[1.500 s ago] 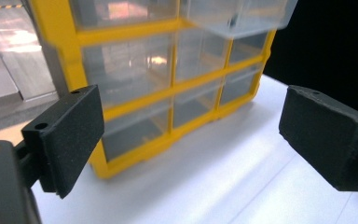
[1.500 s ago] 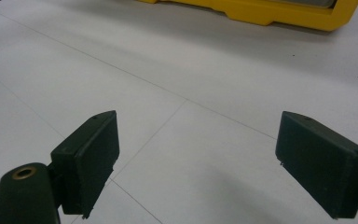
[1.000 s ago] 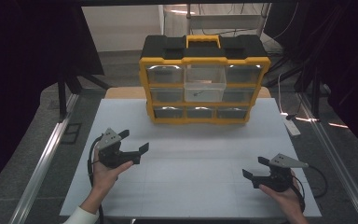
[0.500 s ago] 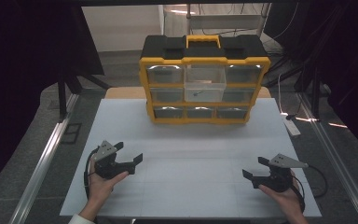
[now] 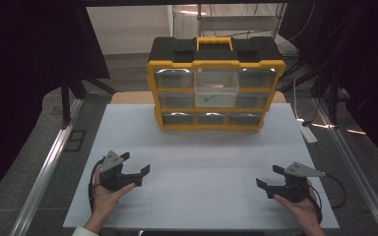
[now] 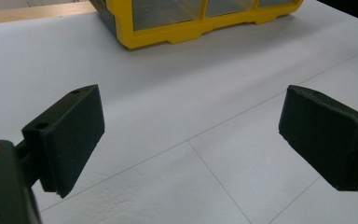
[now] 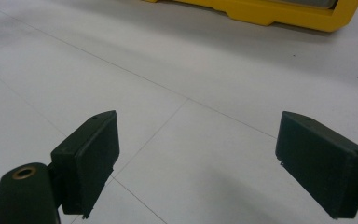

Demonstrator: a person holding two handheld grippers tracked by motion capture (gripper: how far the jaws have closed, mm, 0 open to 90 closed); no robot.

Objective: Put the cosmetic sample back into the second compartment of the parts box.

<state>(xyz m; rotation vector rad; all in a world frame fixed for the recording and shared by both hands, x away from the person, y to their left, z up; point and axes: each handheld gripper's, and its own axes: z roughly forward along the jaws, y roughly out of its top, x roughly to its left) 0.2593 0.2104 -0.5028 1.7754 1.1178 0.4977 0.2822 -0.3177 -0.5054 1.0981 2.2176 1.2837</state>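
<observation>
High view: left gripper [image 5: 137, 167] lowered toward near-left of white table [image 5: 202, 147] since a second ago, jaws apart, empty. Right gripper [image 5: 268, 177] unmoved, jaws apart, empty. Yellow drawer organizer [image 5: 215, 88] at far edge, untouched; middle drawer [image 5: 216, 87] protruding. Likely a resting pose.

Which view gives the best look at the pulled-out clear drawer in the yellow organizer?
The high view: the clear drawer sticks out from the organizer's top middle slot. The left gripper view and right gripper view catch just the organizer's yellow bottom edge, not that drawer.

left tool [image 5: 137, 165] lower, nearer person
</observation>
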